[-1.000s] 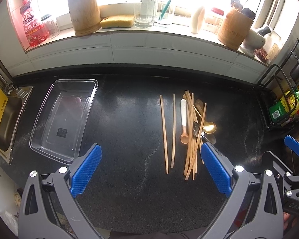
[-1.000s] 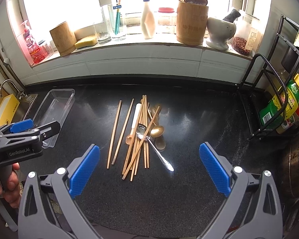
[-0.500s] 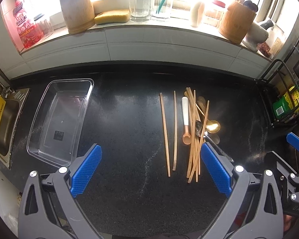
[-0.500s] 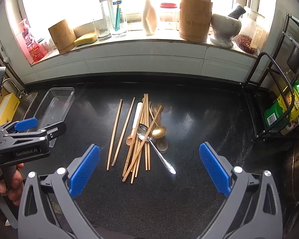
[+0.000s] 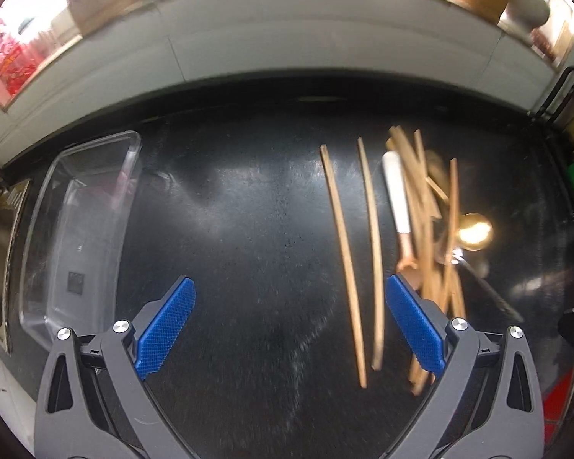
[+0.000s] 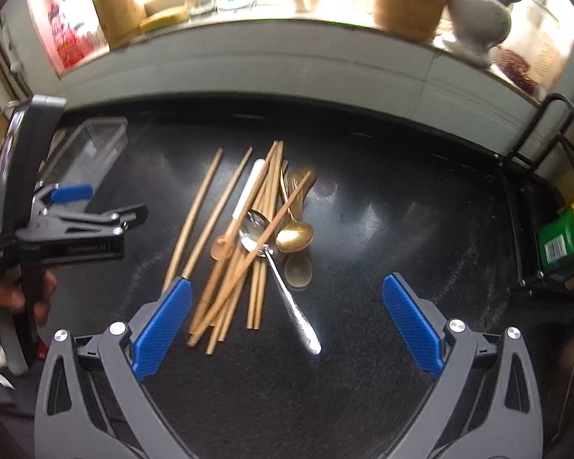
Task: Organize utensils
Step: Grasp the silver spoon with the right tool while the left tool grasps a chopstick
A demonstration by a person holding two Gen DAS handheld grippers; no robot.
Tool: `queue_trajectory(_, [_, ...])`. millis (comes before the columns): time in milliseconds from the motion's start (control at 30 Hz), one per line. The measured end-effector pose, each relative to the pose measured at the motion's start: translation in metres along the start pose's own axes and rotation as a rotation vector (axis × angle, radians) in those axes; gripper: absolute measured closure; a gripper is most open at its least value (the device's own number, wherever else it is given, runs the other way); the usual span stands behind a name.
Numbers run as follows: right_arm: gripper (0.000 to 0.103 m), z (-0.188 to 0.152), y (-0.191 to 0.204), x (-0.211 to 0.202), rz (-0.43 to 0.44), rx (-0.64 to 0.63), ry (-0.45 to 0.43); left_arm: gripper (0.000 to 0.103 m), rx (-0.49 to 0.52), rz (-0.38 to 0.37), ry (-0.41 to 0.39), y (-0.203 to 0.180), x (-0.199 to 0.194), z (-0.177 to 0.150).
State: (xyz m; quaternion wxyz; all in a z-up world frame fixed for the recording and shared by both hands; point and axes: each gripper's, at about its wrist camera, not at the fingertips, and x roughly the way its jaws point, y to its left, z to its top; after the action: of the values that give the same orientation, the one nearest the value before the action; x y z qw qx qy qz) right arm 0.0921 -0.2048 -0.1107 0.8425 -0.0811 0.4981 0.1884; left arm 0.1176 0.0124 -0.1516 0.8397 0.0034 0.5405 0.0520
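since a second ago both cameras have dropped closer to the heap of wooden chopsticks and spoons (image 6: pixel 256 241), which now fills more of each view and is smeared by motion in the left wrist view; the heap itself lies as it did. nothing has been sorted yet, as far as the pictures show: the clear rectangular plastic tray (image 5: pixel 38 206) at the left of the black speckled desk (image 6: pixel 382 206) holds no utensil, so all the picking and placing looks left to do. the heap sits mid-desk, well apart from the tray: two loose chopsticks (image 5: pixel 348 252) lie side by side on its left edge, then a white-handled little copper spoon (image 6: pixel 245 202), a crossed bundle of chopsticks, a silver steel spoon (image 6: pixel 283 275) under one stick, and gold spoons (image 6: pixel 296 235) on the right. the left gripper (image 5: pixel 289 329) is spread wide and empty, above bare desk just left of the loose pair. the right gripper (image 6: pixel 287 321) is likewise wide apart and empty, straddling the near ends of the heap. a sunlit windowsill with jars runs behind.
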Motion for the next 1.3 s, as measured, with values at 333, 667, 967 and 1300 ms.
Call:
queue_trajectory(333, [0.018,-0.008,-0.012,0.079,0.005,-0.06,0.144,0.006,0.077,0.001,0.013,-0.013,0.062,0.005])
queue_trajectory(667, [0.049,-0.024,-0.009,0.115,0.002,-0.151,0.21,0.008,0.046,-0.032,-0.049,-0.014,0.086,0.005])
queue_trajectory(967, [0.086,-0.034,-0.004,0.113,0.051,-0.13,0.19,0.095,0.188,-0.061,-0.149,-0.059,0.067,-0.003])
queue_trajectory(1300, [0.092,-0.04,-0.006,0.052,0.101,-0.068,0.114,0.097,0.119,-0.034,-0.141,-0.038,0.032,0.004])
